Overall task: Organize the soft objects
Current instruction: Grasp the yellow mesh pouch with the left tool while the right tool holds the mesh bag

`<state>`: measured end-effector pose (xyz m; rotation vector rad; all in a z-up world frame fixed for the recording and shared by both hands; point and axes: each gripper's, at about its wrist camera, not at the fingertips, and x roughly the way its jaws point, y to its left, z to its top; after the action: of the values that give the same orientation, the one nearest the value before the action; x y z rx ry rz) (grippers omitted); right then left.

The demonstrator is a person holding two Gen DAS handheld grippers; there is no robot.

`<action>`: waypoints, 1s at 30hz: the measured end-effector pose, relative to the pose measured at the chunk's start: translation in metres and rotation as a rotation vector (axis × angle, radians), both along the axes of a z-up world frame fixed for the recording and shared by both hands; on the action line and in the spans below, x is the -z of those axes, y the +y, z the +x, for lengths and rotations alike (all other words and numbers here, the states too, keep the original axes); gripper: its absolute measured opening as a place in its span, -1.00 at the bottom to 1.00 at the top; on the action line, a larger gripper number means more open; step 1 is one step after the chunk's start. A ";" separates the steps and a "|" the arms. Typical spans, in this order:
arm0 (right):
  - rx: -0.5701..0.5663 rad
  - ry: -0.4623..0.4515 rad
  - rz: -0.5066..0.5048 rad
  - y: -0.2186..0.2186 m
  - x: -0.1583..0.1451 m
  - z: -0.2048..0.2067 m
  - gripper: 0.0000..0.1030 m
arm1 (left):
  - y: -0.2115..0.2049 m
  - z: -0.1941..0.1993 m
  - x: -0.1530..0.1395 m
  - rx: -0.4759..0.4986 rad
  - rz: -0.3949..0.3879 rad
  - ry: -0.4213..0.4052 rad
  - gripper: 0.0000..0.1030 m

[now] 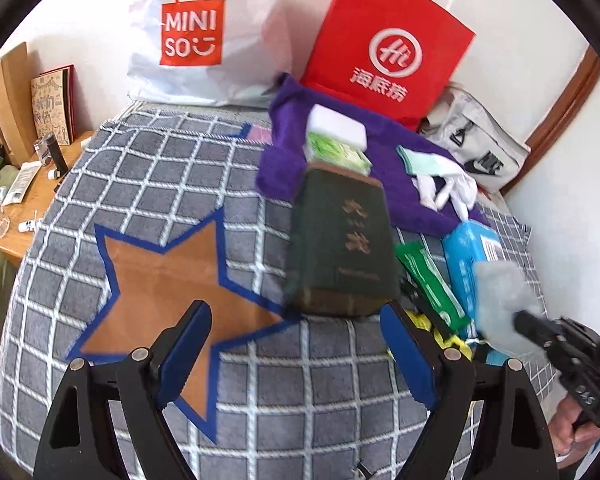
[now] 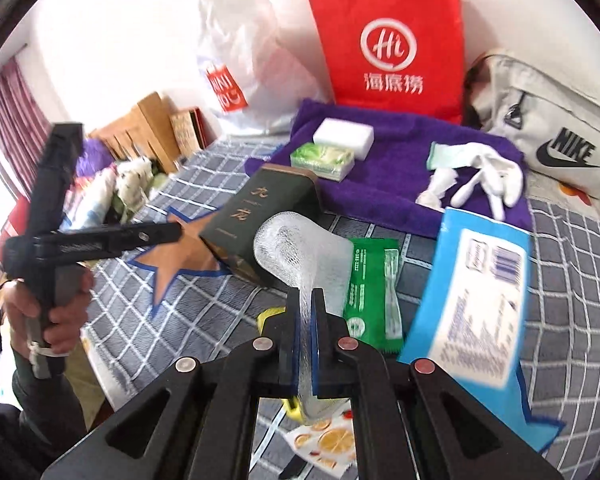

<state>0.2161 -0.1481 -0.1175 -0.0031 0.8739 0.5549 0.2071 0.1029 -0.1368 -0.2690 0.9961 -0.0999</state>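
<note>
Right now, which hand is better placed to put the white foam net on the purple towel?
Right. The right gripper is already shut on the white foam net, and the purple towel lies straight ahead of it. The left gripper is open and empty, facing the dark green box.

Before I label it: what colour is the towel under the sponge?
Purple towel; the right wrist view shows it best.

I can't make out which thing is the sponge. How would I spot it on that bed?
Start at the big red paper bag standing against the wall, then drop to the purple towel spread in front of it. The sponge is the plain white block on the towel's left part. The green-printed packet right beside it is patterned, and the white gloves further right are limp.
</note>
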 end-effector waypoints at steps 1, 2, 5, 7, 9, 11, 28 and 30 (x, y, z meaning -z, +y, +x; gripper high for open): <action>-0.001 -0.008 0.018 -0.005 -0.002 -0.007 -0.92 | -0.005 -0.003 0.001 0.006 0.002 0.004 0.66; -0.002 -0.010 0.033 -0.009 -0.002 -0.013 -0.92 | -0.009 -0.005 0.002 0.012 0.004 0.009 0.66; 0.021 -0.020 0.066 -0.022 -0.004 -0.026 -0.92 | -0.029 -0.012 0.006 0.034 0.019 0.026 0.65; 0.038 -0.031 0.096 -0.033 -0.006 -0.034 -0.92 | -0.043 -0.017 0.008 0.053 0.029 0.033 0.65; 0.051 -0.040 0.130 -0.044 -0.008 -0.041 -0.92 | -0.056 -0.020 0.009 0.074 0.042 0.037 0.65; 0.065 -0.054 0.159 -0.053 -0.011 -0.046 -0.92 | -0.068 -0.023 0.012 0.088 0.063 0.043 0.65; 0.099 -0.001 0.077 -0.096 0.024 -0.067 -0.92 | -0.116 -0.003 0.037 0.168 0.130 0.064 0.64; 0.097 0.012 0.068 -0.097 0.031 -0.064 -0.92 | -0.119 0.004 0.043 0.166 0.154 0.076 0.64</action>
<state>0.1516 -0.2449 -0.1483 0.1038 0.8620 0.4937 0.2112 -0.0163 -0.1800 -0.0486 1.0948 -0.1643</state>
